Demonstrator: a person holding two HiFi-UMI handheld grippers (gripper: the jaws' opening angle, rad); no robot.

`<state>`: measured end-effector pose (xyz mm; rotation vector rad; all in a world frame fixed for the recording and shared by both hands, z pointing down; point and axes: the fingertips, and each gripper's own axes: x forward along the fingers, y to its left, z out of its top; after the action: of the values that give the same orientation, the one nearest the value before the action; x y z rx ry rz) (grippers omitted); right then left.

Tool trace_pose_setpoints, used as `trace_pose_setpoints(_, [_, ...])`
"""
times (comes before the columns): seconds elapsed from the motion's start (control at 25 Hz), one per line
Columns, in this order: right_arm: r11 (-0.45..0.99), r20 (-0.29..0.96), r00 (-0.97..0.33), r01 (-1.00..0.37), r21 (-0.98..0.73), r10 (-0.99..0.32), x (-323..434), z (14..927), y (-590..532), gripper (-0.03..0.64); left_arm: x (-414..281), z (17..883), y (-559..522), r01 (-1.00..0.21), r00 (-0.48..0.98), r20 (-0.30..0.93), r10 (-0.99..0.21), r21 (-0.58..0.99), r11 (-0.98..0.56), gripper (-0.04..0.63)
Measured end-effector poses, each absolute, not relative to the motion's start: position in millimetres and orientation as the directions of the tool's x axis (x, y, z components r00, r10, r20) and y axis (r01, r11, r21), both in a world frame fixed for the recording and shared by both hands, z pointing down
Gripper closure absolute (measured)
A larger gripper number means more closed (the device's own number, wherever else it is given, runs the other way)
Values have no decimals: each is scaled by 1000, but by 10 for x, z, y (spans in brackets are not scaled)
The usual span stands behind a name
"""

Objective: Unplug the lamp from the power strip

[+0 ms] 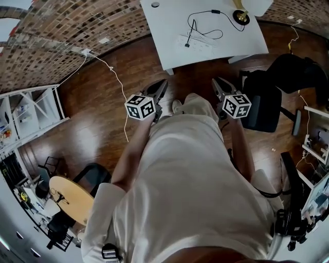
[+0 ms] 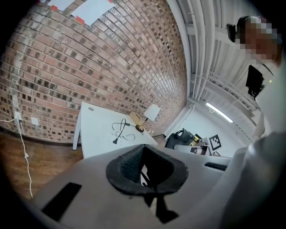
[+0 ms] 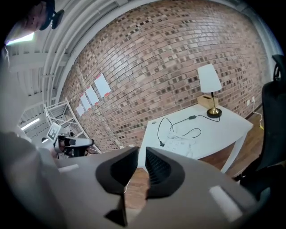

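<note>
Brick-walled room, wood floor. White worktop (image 1: 164, 31) well ahead: lamp (image 1: 240, 15) at far right corner, power strip (image 1: 199, 41) mid-worktop, black plug (image 1: 186, 45) at its near end, seated or loose unclear. Left tool (image 2: 143, 150) clenched, empty; right tool (image 3: 140, 156) slightly parted, empty. Seemingly nothing done: reach, grip, pull all left.

A black office chair (image 1: 267, 100) stands beside a white table (image 1: 164, 31) on wooden floor (image 1: 97, 128).

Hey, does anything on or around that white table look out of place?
The black cord from the lamp sprawls in loose loops across the white table, its plug at one end of the power strip; whether it is seated I cannot tell. A white cable also trails across the wood floor.
</note>
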<state>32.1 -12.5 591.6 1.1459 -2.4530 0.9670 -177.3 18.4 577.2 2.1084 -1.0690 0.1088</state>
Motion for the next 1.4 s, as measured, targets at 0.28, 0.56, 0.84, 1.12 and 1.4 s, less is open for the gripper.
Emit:
trace_pose_setpoints(0.28, [522, 469, -682, -731, -439, -561, 67, 5835, -324, 577, -1971, 5755, 241, -756, 619, 405, -673, 540, -370, 592])
trace_pose_setpoints(0.56, [573, 454, -709, -704, -420, -539, -218, 5671, -345, 574, -2028, 5706, 184, -746, 614, 376, -694, 562, -356, 592])
trace_pose_setpoints(0.84, [560, 481, -694, -718, -413, -536, -68, 5806, -296, 572, -1929, 5738, 101, -739, 627, 366, -688, 559, -376, 592])
trace_pose_setpoints(1.12, [578, 481, -693, -718, -387, -538, 38, 5771, -585, 571, -1832, 5693, -147, -746, 618, 364, -697, 550, -374, 592])
trace_pose_setpoints(1.4, [620, 496, -708, -695, -363, -504, 216, 5829, -956, 566, -1591, 5810, -529, -767, 590, 402, -700, 551, -329, 592])
